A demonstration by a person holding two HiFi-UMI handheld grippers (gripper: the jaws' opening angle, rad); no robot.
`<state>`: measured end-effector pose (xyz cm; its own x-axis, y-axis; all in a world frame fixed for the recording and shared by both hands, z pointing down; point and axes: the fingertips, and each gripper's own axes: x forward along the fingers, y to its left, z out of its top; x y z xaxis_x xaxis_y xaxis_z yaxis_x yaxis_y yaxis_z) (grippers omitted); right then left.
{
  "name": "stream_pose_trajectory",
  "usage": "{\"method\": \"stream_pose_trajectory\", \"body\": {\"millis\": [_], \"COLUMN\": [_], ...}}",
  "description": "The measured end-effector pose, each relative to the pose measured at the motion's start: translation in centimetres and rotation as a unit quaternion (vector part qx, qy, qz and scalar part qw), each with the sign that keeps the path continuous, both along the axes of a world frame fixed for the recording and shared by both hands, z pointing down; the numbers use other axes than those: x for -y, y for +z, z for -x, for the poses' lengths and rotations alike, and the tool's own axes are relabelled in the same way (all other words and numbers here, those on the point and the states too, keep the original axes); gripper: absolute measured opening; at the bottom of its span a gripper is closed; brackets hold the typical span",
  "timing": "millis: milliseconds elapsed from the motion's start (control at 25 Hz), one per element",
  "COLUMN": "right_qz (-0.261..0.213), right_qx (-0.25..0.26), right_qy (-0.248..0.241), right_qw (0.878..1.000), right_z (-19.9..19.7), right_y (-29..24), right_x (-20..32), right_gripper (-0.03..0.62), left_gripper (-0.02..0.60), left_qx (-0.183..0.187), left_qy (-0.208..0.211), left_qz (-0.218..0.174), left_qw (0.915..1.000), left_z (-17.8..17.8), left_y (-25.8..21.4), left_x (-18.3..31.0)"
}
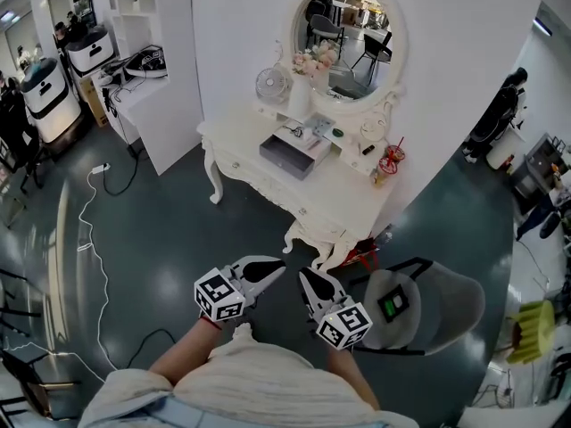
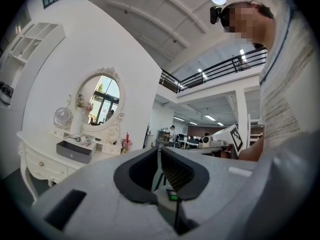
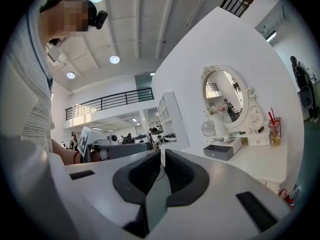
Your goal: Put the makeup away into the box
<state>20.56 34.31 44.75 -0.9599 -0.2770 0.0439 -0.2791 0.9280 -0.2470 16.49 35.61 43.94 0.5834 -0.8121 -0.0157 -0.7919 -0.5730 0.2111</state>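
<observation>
A white dressing table [image 1: 339, 199] with an oval mirror stands ahead of me. On it rests a grey box [image 1: 287, 156] with its drawer pulled open, and small makeup items [image 1: 368, 149] lie beside it. Both grippers hover over the floor, well short of the table. My left gripper [image 1: 280, 267] is shut with nothing in it. My right gripper [image 1: 304, 275] is shut and empty too. In the left gripper view the shut gripper [image 2: 159, 151] has the box [image 2: 74, 151] far to its left. In the right gripper view the gripper [image 3: 162, 154] has the box [image 3: 222, 151] to its right.
A grey chair [image 1: 433, 306] stands just right of my right gripper, by the table's corner. A small fan [image 1: 270, 85], a vase of flowers [image 1: 301, 94] and a red cup [image 1: 390, 160] stand on the table. A white cable [image 1: 89, 230] trails over the dark floor at left.
</observation>
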Motion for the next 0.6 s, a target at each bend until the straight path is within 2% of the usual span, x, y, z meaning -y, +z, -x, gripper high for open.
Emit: {"method": "stream_pose_trajectory", "body": {"millis": [320, 600], "right_qz": [-0.007, -0.011], "right_qx": [0.001, -0.011], "right_qy": [0.013, 0.021], "right_qw": [1.0, 1.0], "right_z": [7.7, 11.6], "right_y": [-0.1, 0.2], "right_x": [3.1, 4.5], "right_gripper": [0.011, 0.011], "left_gripper": [0.017, 0.017], "left_qx": [-0.003, -0.017], "left_qy": [-0.008, -0.002], "left_qz": [-0.014, -0.022], "left_qw": [0.9999, 0.9996], "left_z": [8.6, 12.7], "left_y": [-0.2, -0.1], "left_x": [3.4, 5.3]}}
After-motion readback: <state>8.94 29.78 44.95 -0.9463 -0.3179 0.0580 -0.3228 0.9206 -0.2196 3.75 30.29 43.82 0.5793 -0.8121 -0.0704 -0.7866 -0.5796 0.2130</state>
